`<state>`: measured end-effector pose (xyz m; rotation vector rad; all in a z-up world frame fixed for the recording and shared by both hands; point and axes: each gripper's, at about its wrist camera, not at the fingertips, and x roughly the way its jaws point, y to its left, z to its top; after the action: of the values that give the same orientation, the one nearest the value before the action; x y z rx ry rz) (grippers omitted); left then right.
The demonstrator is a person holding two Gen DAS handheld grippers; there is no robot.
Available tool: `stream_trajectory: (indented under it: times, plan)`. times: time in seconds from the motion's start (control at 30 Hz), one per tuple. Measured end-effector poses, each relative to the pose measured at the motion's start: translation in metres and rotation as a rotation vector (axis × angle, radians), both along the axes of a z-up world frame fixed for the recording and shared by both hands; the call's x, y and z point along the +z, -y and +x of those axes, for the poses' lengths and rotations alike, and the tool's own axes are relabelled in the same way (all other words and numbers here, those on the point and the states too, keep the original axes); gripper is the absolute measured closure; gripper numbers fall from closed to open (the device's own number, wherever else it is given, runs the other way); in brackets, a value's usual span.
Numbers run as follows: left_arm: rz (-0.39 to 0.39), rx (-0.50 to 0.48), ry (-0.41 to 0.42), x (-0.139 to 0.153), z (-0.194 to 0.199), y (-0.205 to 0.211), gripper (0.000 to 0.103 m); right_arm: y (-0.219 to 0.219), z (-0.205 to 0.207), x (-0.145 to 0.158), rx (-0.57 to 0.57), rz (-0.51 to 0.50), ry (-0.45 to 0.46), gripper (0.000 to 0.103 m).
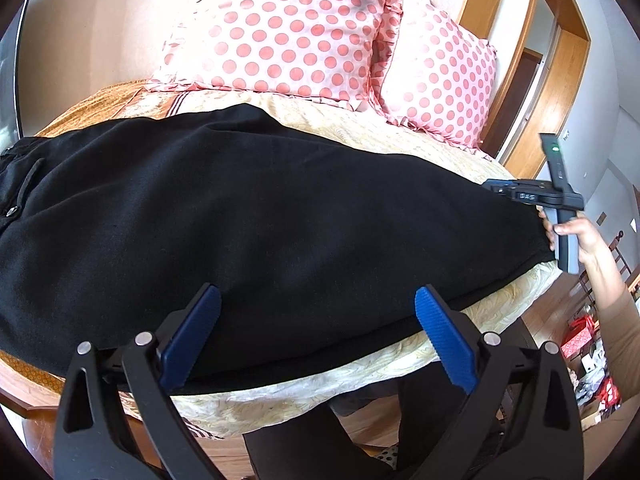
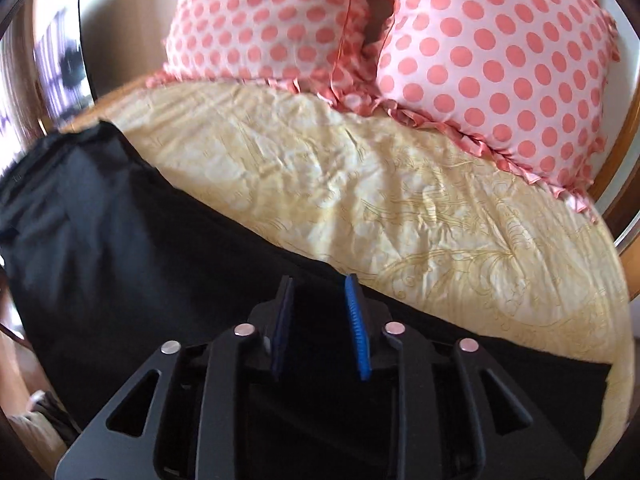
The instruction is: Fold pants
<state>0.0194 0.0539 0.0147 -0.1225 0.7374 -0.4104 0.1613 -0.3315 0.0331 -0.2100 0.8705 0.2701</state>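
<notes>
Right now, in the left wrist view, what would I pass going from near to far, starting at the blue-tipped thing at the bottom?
Left gripper → black pants → pale yellow bedspread → polka-dot pillows → wall.

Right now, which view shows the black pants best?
The left wrist view: the black pants lie nearly full length across the bedspread, waistband end at left. The right wrist view shows only part of the pants, blurred, partly behind the right gripper.

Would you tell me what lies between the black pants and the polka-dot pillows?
Only bare yellow bedspread between pants and pillows, clearest in the right wrist view.
</notes>
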Motion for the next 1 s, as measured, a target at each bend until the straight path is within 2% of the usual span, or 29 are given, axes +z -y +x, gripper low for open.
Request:
stream_trajectory:
  times: [0.13,0.17,0.2,0.33,0.57,0.63,0.67,0.7,0.73,0.77,0.8,0.87,1.0]
  plan:
    - [0.003,-0.011,0.0,0.0,0.001,0.002,0.003,0.0,0.006,-0.01,0.049,-0.041,-0.031,0.072]
    - [0.001,-0.012,0.001,0.0,0.001,0.002,0.002,0.0,0.006,-0.01,0.054,-0.036,-0.032,0.076]
    - [0.004,-0.01,0.003,0.0,0.0,0.002,0.002,-0.001,0.004,-0.009,0.066,-0.022,-0.037,0.086]
    - [0.015,-0.006,0.014,-0.001,-0.001,0.004,0.002,-0.008,-0.002,-0.008,0.067,-0.06,0.011,0.1]
    - [0.006,-0.006,0.014,-0.001,-0.001,0.003,0.002,0.0,0.016,-0.013,-0.013,-0.076,0.02,0.101]
    - [0.009,-0.006,0.018,-0.001,-0.001,0.004,0.002,0.005,0.017,-0.011,-0.044,-0.054,-0.005,0.098]
    - [0.011,-0.007,0.02,-0.001,-0.002,0.004,0.002,0.01,0.017,-0.009,-0.073,-0.031,-0.019,0.091]
    - [0.012,-0.008,0.021,-0.002,-0.002,0.004,0.002,0.018,0.014,-0.006,-0.111,-0.009,-0.019,0.077]
    - [0.01,-0.008,0.022,-0.002,-0.002,0.004,0.002,0.029,0.006,0.0,-0.153,0.022,0.003,0.058]
    - [0.008,-0.007,0.024,-0.001,-0.002,0.003,0.002,0.039,-0.003,0.005,-0.184,0.043,0.026,0.051]
    - [0.007,-0.008,0.024,-0.001,-0.002,0.003,0.002,0.05,-0.012,0.01,-0.22,0.061,0.051,0.048]
    - [0.007,-0.012,0.023,-0.001,-0.002,0.003,0.002,0.084,-0.035,0.018,-0.328,0.106,0.079,0.048]
    - [0.014,-0.018,0.024,-0.001,-0.002,0.003,0.002,0.165,-0.084,0.022,-0.634,0.174,0.07,0.048]
